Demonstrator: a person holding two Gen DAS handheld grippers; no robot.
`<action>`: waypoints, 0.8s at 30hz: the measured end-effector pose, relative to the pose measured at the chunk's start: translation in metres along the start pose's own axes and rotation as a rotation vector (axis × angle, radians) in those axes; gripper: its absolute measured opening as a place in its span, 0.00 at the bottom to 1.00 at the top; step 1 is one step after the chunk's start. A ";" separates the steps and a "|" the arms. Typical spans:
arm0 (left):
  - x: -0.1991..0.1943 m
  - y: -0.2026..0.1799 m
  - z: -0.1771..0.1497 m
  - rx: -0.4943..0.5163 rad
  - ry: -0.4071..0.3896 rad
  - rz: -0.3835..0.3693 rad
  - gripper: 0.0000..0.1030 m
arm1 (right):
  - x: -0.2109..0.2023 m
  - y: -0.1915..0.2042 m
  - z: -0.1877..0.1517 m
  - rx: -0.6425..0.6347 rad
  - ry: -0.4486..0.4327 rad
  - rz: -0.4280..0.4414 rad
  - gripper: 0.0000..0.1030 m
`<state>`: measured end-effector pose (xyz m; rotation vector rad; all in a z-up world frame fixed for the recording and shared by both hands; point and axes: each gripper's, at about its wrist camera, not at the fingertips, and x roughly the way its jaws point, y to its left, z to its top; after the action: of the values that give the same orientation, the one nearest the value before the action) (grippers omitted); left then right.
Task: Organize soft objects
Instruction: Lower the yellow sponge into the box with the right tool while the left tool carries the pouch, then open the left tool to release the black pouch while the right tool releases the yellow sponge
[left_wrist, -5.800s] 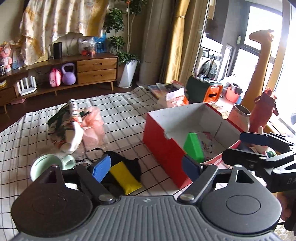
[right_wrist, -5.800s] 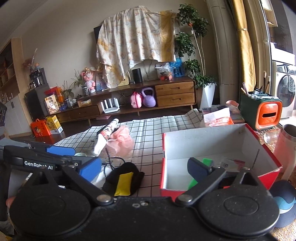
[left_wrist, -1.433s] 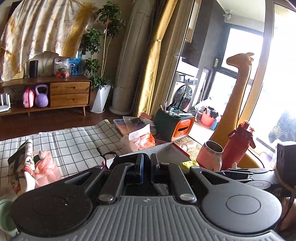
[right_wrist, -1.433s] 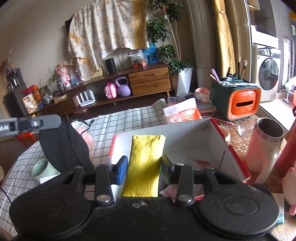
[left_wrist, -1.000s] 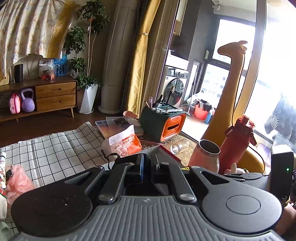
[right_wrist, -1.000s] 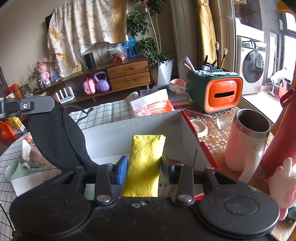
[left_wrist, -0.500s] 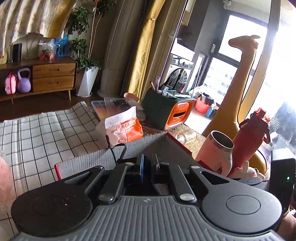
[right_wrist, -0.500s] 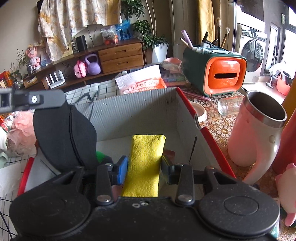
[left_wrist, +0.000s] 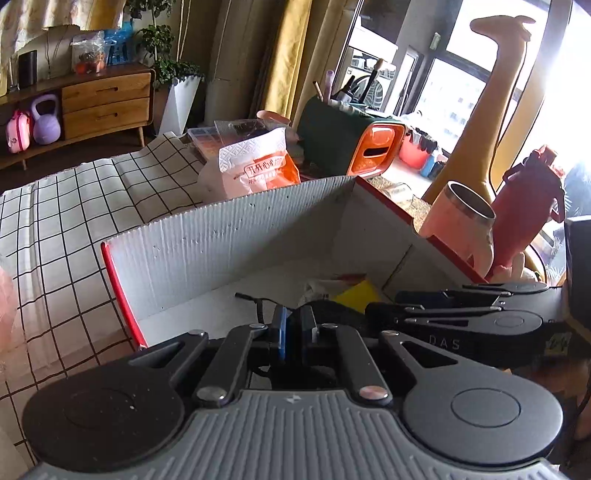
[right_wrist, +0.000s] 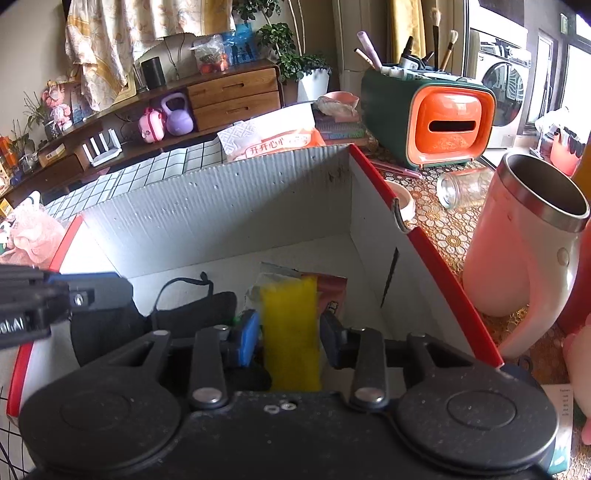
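A red box with white inner walls (left_wrist: 240, 251) (right_wrist: 221, 210) stands open in front of both grippers. My right gripper (right_wrist: 290, 332) is shut on a yellow sponge (right_wrist: 290, 321), which hangs low inside the box over some packets on its floor. In the left wrist view the right gripper (left_wrist: 384, 306) reaches in from the right with the yellow sponge (left_wrist: 356, 293) at its tip. My left gripper (left_wrist: 291, 325) is shut on a black fabric mask (right_wrist: 192, 314) with a cord, also down in the box. The left gripper (right_wrist: 92, 291) enters the right wrist view from the left.
A pink steel-lined mug (right_wrist: 528, 236) and a red bottle (left_wrist: 528, 206) stand right of the box. A glass jar (right_wrist: 465, 188) lies behind them. A green and orange holder (right_wrist: 424, 122) and a tissue pack (right_wrist: 273, 140) sit beyond. The checked cloth (left_wrist: 55, 221) spreads left.
Both grippers have sunk into the box with the mask and the sponge still held. The box walls now fill more of both views.
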<state>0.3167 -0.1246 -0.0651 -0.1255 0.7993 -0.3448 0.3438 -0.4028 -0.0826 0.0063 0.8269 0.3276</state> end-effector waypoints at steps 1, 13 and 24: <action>0.001 -0.001 -0.001 0.004 0.011 -0.001 0.07 | -0.001 -0.001 0.000 0.006 -0.003 -0.001 0.36; 0.002 -0.010 -0.015 0.033 0.092 0.030 0.09 | -0.015 -0.001 -0.003 0.018 -0.006 0.003 0.41; -0.018 -0.009 -0.024 0.002 0.080 0.025 0.14 | -0.041 0.006 -0.007 0.001 -0.035 0.005 0.56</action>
<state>0.2858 -0.1262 -0.0677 -0.1005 0.8791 -0.3290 0.3116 -0.4098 -0.0574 0.0152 0.7927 0.3307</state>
